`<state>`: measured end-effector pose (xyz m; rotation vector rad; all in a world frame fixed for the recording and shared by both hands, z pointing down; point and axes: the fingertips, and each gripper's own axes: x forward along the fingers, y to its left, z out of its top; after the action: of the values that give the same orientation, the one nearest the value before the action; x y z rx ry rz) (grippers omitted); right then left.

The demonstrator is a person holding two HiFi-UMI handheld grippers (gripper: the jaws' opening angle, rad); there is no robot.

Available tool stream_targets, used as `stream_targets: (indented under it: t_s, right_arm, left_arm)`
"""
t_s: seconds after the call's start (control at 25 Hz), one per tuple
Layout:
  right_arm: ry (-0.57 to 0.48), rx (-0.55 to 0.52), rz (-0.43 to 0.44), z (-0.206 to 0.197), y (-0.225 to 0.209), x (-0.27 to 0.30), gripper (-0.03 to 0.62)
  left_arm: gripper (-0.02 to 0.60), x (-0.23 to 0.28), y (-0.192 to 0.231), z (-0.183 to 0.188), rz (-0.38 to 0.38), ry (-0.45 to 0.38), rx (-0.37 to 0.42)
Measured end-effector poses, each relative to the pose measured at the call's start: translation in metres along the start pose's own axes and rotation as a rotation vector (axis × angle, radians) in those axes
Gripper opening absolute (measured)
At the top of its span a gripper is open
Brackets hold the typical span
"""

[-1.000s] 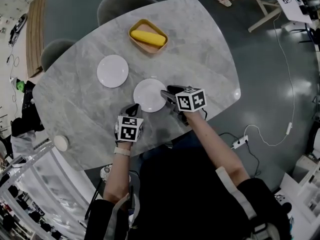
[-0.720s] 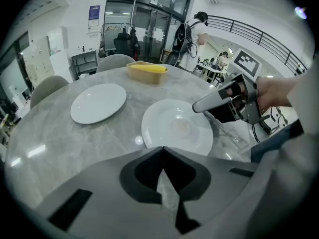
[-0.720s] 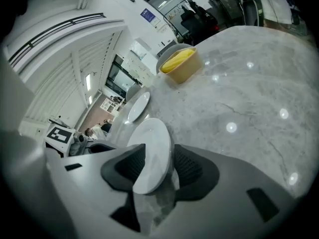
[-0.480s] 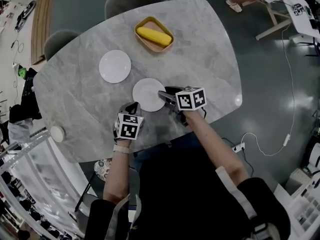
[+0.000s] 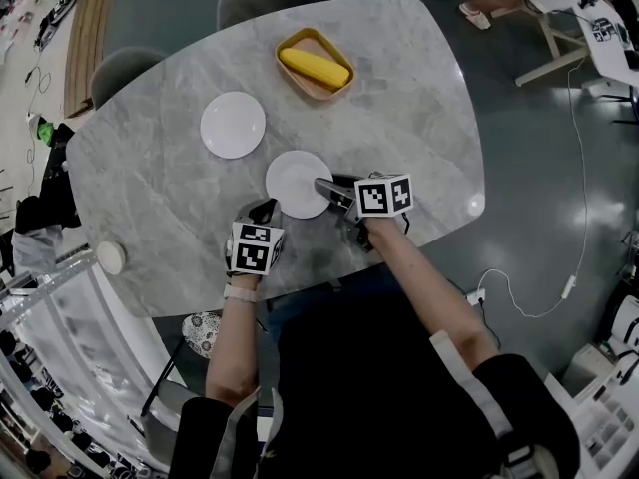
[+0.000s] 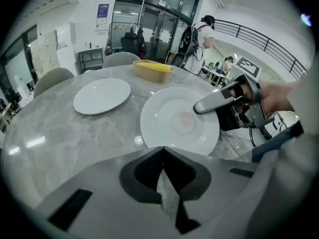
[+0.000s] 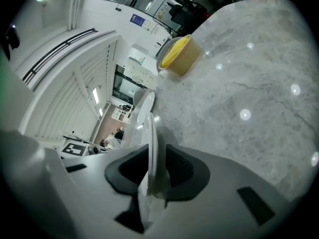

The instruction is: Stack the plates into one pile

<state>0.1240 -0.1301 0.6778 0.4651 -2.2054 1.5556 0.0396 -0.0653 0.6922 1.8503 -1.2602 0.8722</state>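
The jaws of the right gripper (image 5: 324, 187) have just been closing and are now pinched on the right rim of the near plate (image 5: 295, 184) at the frame's centre, so a lift is judged ready. The far plate (image 5: 233, 125) lies up-left, well apart. The left gripper (image 5: 262, 211) is held closed, empty. One tray (image 5: 300, 80) is seen at top centre, with a corn cob (image 5: 316, 68) inside.
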Motion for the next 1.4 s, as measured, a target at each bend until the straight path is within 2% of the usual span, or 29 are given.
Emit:
stream_targets:
  t_s: [0.2, 0.68, 0.88, 1.2, 1.4]
  right_arm:
    - [-0.014, 0.017, 0.024, -0.003, 0.004, 0.004, 0.055]
    - [-0.087, 0.06, -0.013, -0.001, 0.01, 0.007, 0.051]
    - [-0.115, 0.079, -0.037, 0.0, 0.012, 0.008, 0.05]
    - [-0.133, 0.082, -0.066, 0.001, 0.022, 0.008, 0.049]
    - [-0.167, 0.102, -0.063, 0.007, 0.035, 0.016, 0.049]
  left_arm:
    - [0.009, 0.0, 0.001, -0.003, -0.037, -0.018, -0.012]
    - [0.009, -0.003, 0.006, -0.006, -0.168, -0.057, -0.061]
    - [0.009, -0.003, 0.013, -0.004, -0.216, -0.069, -0.107]
    - [0.009, -0.01, 0.018, -0.003, -0.232, -0.014, -0.052]
    - [0.009, -0.02, 0.033, -0.005, -0.228, -0.008, -0.016]
